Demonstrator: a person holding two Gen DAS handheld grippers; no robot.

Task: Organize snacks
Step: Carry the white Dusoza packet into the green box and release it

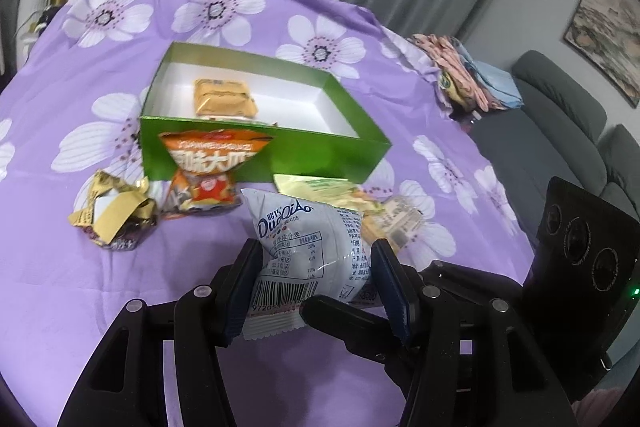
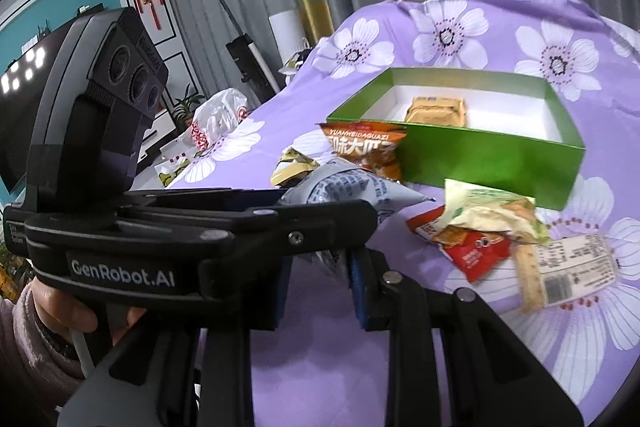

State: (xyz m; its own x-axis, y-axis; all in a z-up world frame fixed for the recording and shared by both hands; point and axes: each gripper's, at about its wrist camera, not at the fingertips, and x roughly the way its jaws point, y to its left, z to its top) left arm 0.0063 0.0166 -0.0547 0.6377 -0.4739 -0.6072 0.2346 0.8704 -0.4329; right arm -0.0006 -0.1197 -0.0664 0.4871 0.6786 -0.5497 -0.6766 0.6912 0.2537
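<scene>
My left gripper (image 1: 316, 279) is shut on a white "DuoQiao" snack packet (image 1: 308, 247), held just above the purple flowered cloth; the packet also shows in the right wrist view (image 2: 352, 187). A green box (image 1: 264, 147) with a white inside stands behind it and holds one tan packet (image 1: 224, 99). An orange seed bag (image 1: 208, 167) leans on the box front. A gold wrapper (image 1: 116, 211) lies to the left. My right gripper (image 2: 320, 291) is open and empty, behind the left gripper. Pale green, red and labelled packets (image 2: 496, 223) lie right of it.
The green box (image 2: 492, 155) sits mid-table on the flowered cloth (image 1: 80, 287). A pile of folded cloth (image 1: 460, 75) lies at the far right table edge, beside a grey sofa (image 1: 560, 131). A white plastic bag (image 2: 220, 115) lies off the table's left side.
</scene>
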